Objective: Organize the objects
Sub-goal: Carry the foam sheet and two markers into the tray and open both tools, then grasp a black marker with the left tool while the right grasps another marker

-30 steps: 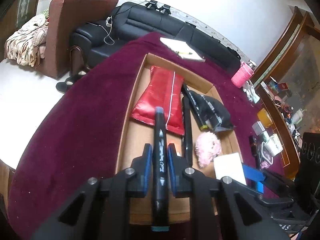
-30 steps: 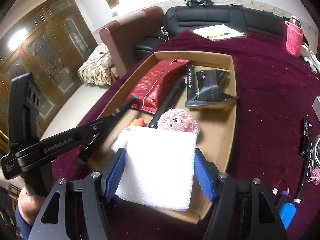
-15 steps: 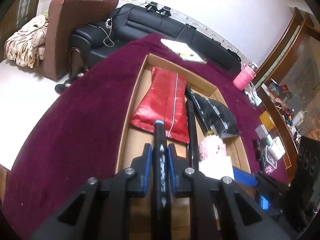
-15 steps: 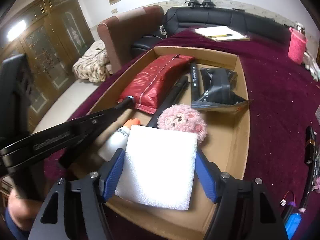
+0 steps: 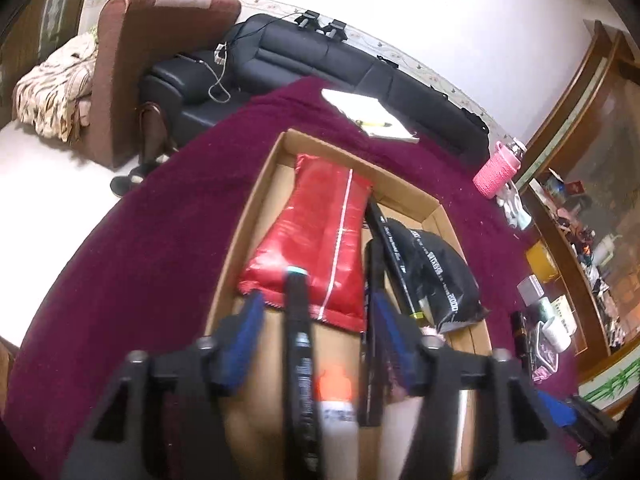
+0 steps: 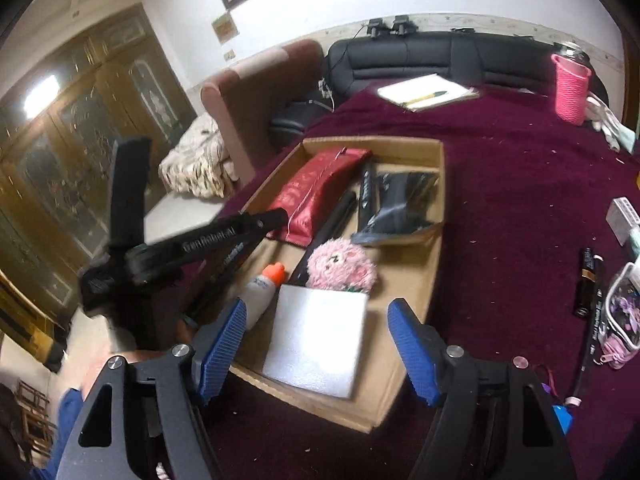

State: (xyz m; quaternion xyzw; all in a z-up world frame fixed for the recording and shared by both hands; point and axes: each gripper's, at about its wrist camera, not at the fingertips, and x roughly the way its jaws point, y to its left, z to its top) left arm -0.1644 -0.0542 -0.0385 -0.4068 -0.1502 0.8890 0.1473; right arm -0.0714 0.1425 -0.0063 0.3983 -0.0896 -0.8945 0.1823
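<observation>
A shallow cardboard box [image 6: 436, 216] lies on the maroon cloth. In it are a red pouch [image 5: 320, 236], a black packet [image 5: 444, 280], black markers [image 5: 390, 252], a pink plush [image 6: 340, 266], a white bottle with an orange cap [image 6: 264, 290] and a white foam block [image 6: 316, 346]. My left gripper [image 5: 316, 320] is open over the box; a black marker with a teal tip [image 5: 298, 340] lies loose between its fingers. My right gripper [image 6: 316, 350] is open, its fingers wide on either side of the foam block, which rests in the box.
A notepad with a pen [image 6: 428, 94] and a pink cup [image 6: 570, 88] stand at the far side of the table. Black markers [image 6: 586, 280], a clear pouch [image 6: 624, 316] and a small box [image 6: 622, 218] lie at the right. Sofas stand behind the table.
Both grippers have opened. The left let go of the teal-tipped marker; the right let go of the foam block, which now lies in the box, and pulled back.
</observation>
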